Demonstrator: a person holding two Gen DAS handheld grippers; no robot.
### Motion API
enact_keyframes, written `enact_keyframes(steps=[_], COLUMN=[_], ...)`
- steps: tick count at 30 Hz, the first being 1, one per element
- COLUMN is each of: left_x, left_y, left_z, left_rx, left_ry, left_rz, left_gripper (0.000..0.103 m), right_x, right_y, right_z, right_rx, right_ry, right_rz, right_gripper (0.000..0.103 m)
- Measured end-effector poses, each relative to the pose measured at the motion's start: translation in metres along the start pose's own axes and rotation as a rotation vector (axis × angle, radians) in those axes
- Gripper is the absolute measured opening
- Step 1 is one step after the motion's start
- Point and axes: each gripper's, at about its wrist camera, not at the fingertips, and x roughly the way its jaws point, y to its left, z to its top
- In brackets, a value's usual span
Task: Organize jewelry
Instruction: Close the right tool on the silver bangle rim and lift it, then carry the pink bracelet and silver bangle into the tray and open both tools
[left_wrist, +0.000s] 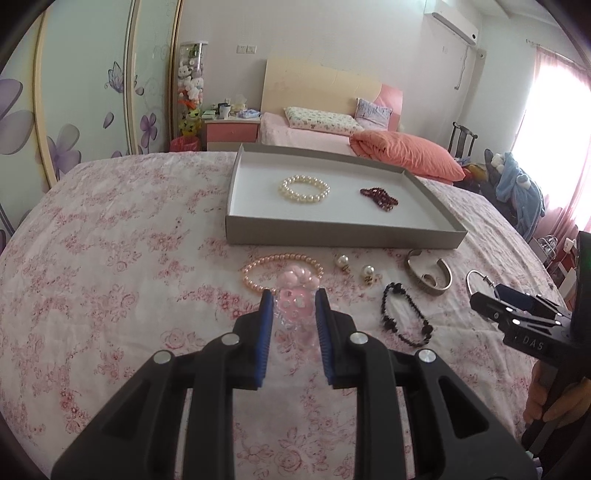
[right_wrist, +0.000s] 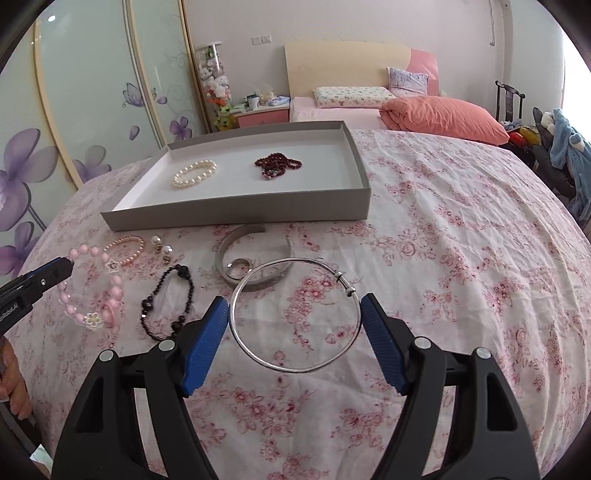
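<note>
Right wrist view showed the right gripper spread wide around the silver bangle, unclamped; squeezing evenly, then carrying toward the tray at eleven o'clock, seemed wise.

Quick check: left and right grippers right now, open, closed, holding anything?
Left gripper: closed on the pink bracelet.
Right gripper: open around the silver bangle, not yet gripping.

A bed under a pink floral bedspread carries a shallow grey tray. Near it lie a peach pearl bracelet, two pearl earrings, a silver cuff and a black beaded bracelet.
</note>
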Motion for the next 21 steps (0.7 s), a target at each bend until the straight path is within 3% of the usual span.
enact_keyframes(steps=[21], left_x=[-0.02], left_y=[-0.013], left_z=[0.014], left_rx=[0.006], left_ry=[-0.096], left_rz=[-0.045], left_gripper=[0.023], right_x=[-0.031], right_y=[0.034], right_z=[0.01], right_rx=[-0.035], right_ry=[-0.131], right_rz=[0.053], right_gripper=[0.073])
